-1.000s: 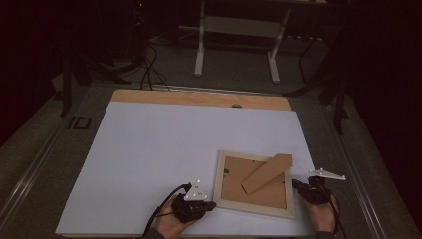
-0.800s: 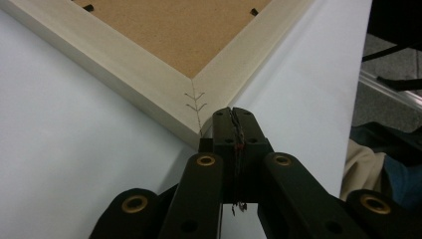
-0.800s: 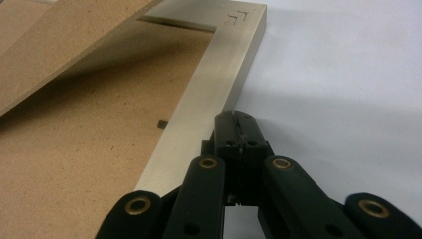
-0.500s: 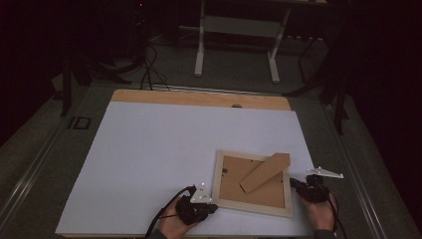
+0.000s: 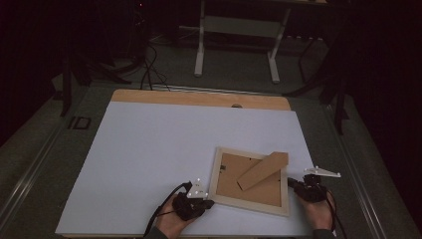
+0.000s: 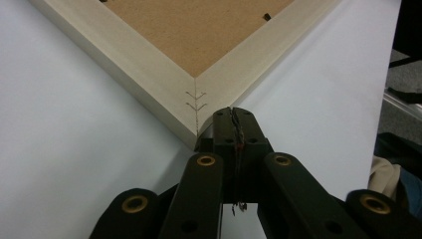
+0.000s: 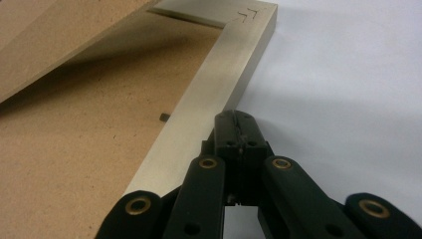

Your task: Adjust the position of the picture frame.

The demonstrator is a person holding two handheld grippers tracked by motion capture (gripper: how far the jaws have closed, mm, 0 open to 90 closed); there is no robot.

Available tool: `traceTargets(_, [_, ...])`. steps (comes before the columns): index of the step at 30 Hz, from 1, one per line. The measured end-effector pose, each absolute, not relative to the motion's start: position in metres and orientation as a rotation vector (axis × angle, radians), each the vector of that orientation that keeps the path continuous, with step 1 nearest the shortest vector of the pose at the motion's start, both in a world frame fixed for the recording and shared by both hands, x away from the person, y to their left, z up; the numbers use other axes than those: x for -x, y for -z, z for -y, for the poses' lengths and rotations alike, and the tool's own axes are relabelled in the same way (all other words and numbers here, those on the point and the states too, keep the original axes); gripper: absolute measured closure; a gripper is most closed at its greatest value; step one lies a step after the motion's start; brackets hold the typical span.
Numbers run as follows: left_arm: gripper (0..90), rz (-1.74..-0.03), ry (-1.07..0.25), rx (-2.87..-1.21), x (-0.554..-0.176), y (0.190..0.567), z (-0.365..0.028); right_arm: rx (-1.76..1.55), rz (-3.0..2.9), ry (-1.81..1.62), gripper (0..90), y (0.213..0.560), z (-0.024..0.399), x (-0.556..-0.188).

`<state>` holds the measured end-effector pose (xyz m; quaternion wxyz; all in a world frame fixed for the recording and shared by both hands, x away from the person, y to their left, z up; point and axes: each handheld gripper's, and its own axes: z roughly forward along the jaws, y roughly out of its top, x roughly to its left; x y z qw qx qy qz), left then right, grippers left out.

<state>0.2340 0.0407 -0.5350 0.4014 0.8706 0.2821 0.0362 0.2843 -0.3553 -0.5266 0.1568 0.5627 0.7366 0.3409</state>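
A pale wooden picture frame point(image 5: 215, 174) lies face down on the white sheet, its brown backing point(image 5: 249, 188) up and its fold-out stand point(image 5: 263, 170) lying across it. My left gripper point(image 5: 208, 203) is shut with nothing in it. In the left gripper view its tips point(image 6: 234, 113) sit right at the frame's stapled corner point(image 6: 195, 94). My right gripper point(image 5: 293, 183) is shut too and holds nothing. In the right gripper view its tips point(image 7: 235, 118) rest against the outer edge of the frame's side rail point(image 7: 219, 84).
A white sheet point(image 5: 149, 159) covers the table, leaving a wooden strip point(image 5: 199, 98) bare at the far edge. The sheet's right edge point(image 5: 311, 149) runs close by the right gripper. Beyond the table stand a desk's white legs point(image 5: 200, 45), with cables point(image 5: 149, 69) on the dark floor.
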Motion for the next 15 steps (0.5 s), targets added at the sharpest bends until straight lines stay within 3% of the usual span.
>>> traceTargets(15, [90.0,-0.769,-0.119,-2.182,-0.2395,0.5332,-0.0501,-1.581,-2.132,-0.981,90.0,0.5268,0.3522,-0.2842])
